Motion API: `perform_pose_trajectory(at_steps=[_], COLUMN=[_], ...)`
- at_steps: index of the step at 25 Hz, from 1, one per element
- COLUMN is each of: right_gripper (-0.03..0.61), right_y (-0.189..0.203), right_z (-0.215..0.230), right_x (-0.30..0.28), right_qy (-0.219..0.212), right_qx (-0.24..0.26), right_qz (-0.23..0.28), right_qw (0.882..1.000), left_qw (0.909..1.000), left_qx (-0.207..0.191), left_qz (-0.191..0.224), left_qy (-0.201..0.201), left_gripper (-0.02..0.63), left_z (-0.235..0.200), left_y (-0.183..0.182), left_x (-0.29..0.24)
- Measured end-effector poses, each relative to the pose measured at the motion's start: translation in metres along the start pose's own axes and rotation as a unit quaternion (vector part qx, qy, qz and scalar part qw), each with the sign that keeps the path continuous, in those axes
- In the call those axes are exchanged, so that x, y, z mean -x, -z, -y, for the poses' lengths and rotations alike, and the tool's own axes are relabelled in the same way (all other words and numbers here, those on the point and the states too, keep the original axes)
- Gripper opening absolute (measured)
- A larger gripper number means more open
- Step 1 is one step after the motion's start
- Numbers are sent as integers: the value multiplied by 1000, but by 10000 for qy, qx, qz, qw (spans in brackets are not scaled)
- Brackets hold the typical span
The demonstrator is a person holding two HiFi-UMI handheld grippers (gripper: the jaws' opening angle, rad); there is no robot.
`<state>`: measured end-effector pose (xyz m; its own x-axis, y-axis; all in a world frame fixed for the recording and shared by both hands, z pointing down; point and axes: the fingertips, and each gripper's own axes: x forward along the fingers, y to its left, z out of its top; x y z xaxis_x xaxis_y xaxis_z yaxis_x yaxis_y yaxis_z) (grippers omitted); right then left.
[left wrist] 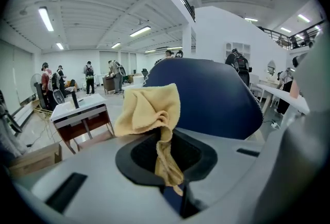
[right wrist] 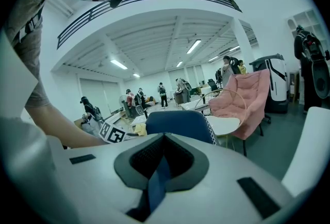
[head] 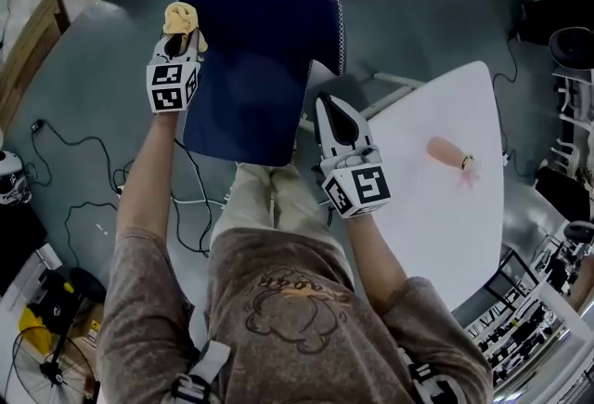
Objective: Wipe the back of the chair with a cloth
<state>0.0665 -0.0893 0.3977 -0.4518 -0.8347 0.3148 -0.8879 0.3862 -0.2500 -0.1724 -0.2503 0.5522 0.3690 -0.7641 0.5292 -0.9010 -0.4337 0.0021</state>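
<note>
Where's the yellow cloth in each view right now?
Head view: cloth upper left, in the left claw.
Left gripper view: centre, pinched between the jaws.
Right gripper view: a yellowish speck left of the chair back, possibly it.
Shared landmark: the blue chair back.

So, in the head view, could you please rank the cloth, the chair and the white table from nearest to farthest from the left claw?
1. The cloth, gripped in the left claw itself.
2. The chair, just beside it on the right.
3. The table, far off to the right.
</note>
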Motion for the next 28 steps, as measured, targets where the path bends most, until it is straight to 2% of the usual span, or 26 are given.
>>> perform_pose_trajectory(at_steps=[6, 11, 17, 23, 28], right_gripper=[23, 23, 23, 23, 23], right_y=[0, -2, -4, 0, -1], right_z=[5, 8, 15, 20, 22], right_x=[1, 3, 11, 17, 22], right_qy=[72, 169, 307, 384, 434], right_qx=[-72, -112, -158, -191, -207], right_qz=[49, 97, 148, 164, 207], right_qw=[9999, 9997, 9993, 9989, 9986], left_qw=[9988, 9950, 9898, 9781, 9694], left_qx=[-110, -173, -209, -494, -544], left_qz=[49, 117, 197, 175, 208], left_qy=[479, 975, 1392, 2014, 2383], left_gripper=[51, 51, 51, 51, 51], left_z=[50, 104, 153, 214, 248], left_y=[-7, -14, -15, -13, -21], left_x=[-21, -34, -45, -50, -50])
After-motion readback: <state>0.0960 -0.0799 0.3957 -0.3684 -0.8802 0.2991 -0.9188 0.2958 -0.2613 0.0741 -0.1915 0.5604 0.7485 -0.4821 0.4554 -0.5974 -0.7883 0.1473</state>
